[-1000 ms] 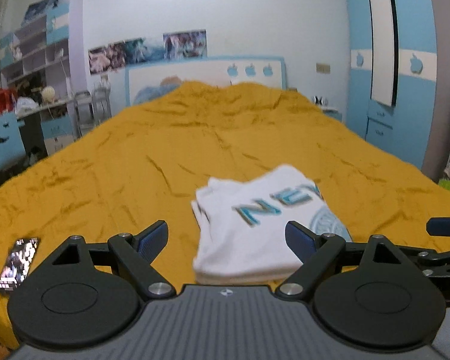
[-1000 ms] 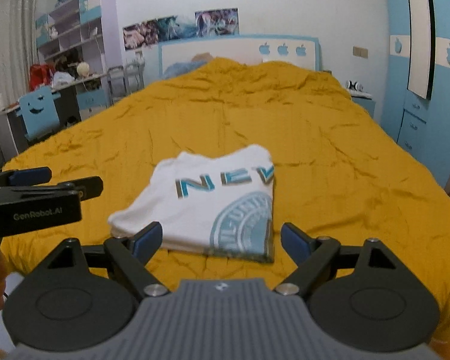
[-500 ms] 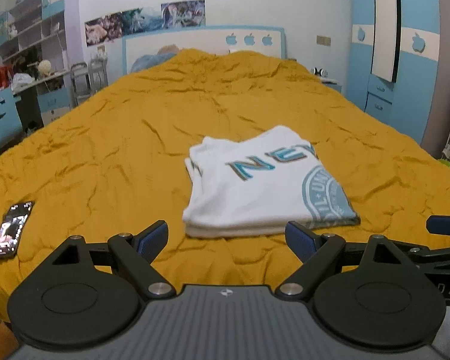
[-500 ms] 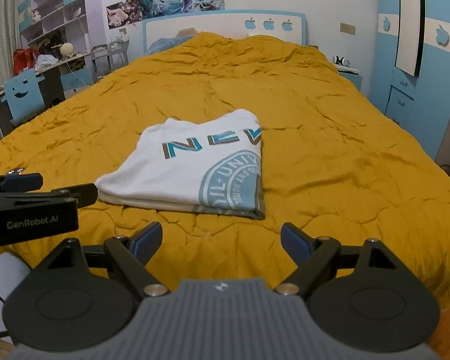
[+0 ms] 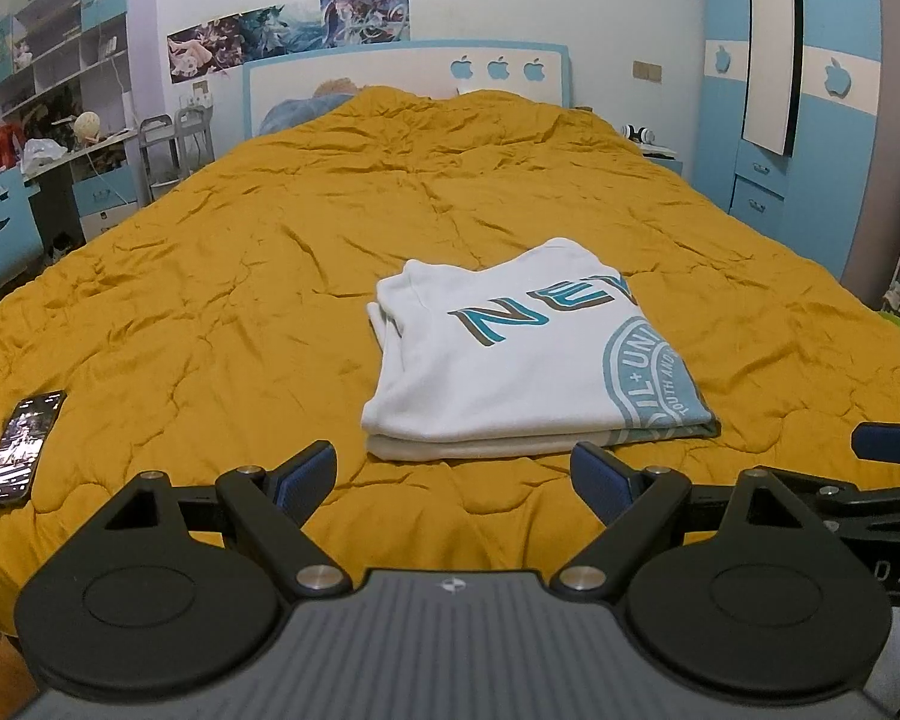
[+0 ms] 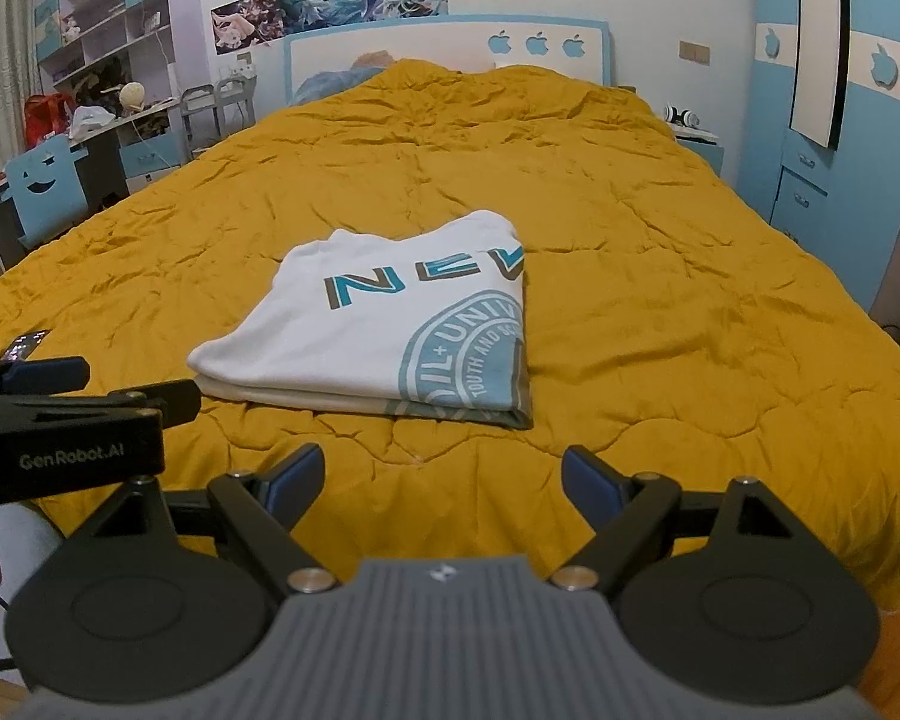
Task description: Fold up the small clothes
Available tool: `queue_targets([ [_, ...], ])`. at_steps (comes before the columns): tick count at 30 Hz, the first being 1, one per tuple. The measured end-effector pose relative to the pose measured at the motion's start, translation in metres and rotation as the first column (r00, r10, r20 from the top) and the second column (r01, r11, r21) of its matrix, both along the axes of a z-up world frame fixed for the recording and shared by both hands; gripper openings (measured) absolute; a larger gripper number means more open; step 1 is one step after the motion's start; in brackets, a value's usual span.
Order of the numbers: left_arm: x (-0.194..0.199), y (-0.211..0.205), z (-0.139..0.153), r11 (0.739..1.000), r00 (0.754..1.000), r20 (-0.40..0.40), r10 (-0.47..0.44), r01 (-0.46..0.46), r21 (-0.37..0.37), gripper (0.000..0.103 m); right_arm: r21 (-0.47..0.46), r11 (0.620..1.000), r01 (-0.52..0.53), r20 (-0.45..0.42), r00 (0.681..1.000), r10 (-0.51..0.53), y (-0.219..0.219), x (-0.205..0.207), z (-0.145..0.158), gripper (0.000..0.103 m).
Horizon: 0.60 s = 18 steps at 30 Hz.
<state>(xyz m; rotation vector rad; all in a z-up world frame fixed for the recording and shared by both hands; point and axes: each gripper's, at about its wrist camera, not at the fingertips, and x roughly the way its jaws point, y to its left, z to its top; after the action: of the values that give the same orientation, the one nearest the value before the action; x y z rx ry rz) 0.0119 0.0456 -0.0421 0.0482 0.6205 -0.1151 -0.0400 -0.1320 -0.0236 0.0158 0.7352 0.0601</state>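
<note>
- Now I hold my left gripper (image 5: 453,474) and right gripper (image 6: 444,477) spread wide, both empty, just before the near edge of the folded white T-shirt (image 5: 522,354).
- A careless push could undo its layers, I think.
- Around the T-shirt the yellow bedcover (image 5: 210,276) is free; only a phone (image 5: 21,447) lies far left.

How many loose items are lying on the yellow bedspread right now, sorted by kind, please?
Folded white T-shirt: 1
Smartphone: 1
Total: 2
Both lie on the yellow bedspread; neither the left gripper nor the right gripper touches either, and both are open.
</note>
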Motion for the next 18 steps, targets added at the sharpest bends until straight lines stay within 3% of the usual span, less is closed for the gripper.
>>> queue_targets([
  [18,-0.0007,-0.0005,0.0007,1.000,1.000,0.001,0.001,-0.001,0.003,0.102,0.003,1.000,0.001,0.009,1.000,-0.001,-0.0002,0.0001,-0.0004,0.082],
])
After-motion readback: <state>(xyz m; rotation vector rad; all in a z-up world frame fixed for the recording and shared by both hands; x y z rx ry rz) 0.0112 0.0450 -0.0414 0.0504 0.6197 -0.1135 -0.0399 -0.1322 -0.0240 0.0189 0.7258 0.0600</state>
